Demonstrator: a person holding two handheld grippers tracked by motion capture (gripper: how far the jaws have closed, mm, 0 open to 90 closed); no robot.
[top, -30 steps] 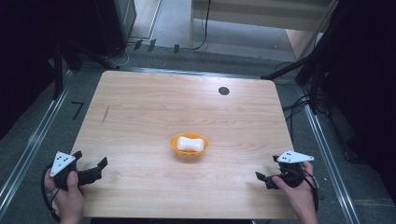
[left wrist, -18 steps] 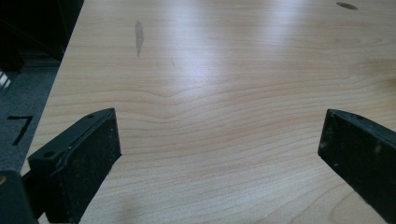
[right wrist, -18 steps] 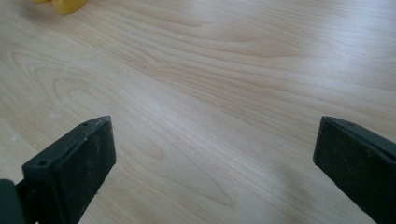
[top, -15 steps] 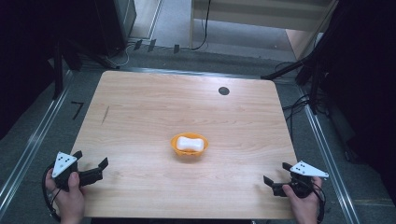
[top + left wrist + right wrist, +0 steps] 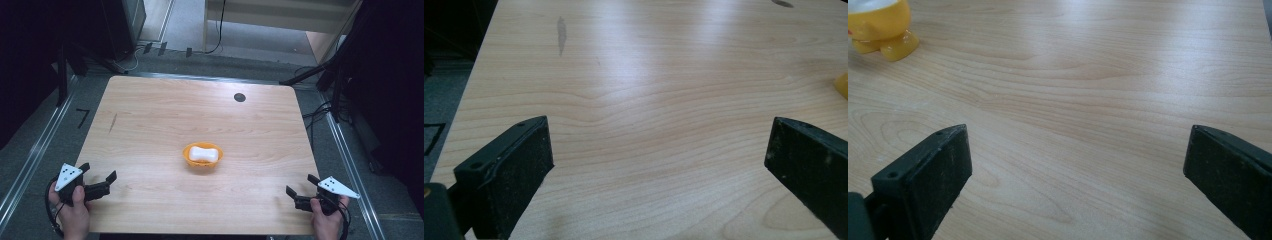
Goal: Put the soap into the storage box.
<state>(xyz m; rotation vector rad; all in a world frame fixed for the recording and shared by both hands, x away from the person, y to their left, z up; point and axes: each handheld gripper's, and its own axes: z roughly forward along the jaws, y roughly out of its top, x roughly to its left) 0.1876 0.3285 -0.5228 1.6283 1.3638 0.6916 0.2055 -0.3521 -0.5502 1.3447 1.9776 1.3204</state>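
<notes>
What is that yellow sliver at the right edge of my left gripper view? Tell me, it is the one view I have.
Observer: In the high view it is a small orange plastic bowl near the middle of the light wooden table.
Operator: Report what is in it.
Observer: A white rounded lump lies inside it. I cannot tell what it is.
Operator: Now give me the right gripper.
Observer: The right gripper is at the table's near right corner, well apart from the bowl. Its jaws are wide open and hold nothing.
</notes>
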